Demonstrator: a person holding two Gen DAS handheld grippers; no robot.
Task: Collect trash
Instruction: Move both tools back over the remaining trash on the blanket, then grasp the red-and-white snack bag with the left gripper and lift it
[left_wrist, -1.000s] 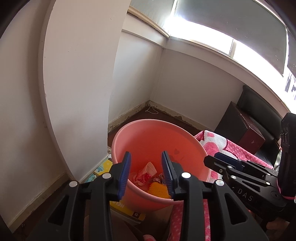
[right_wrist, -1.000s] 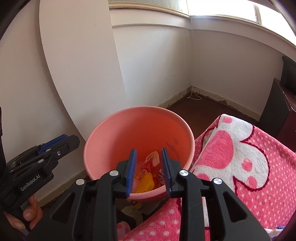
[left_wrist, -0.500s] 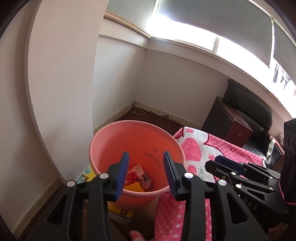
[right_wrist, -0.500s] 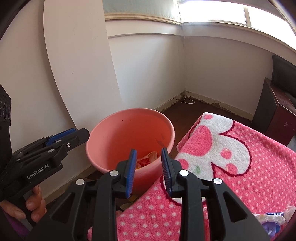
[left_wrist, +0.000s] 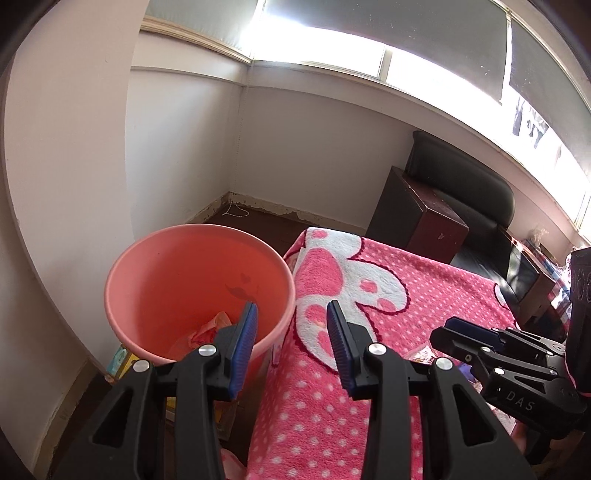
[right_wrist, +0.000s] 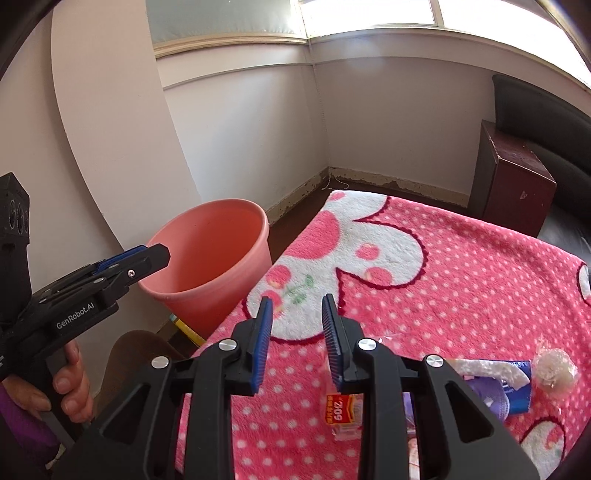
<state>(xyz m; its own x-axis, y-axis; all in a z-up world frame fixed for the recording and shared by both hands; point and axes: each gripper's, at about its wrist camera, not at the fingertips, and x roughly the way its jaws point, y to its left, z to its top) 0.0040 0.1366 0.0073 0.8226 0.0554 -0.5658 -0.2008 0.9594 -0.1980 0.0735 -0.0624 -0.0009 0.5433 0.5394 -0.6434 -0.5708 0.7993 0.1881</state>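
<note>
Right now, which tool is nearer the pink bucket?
Left. The left tool hangs at the pink bucket's rim, one finger over its opening. The right tool is off to the side over the pink blanket, near the wrappers.

The right gripper's frame covers part of the red-labelled wrapper and purple packet. The bucket's trash sits half hidden behind the left gripper's finger.
</note>
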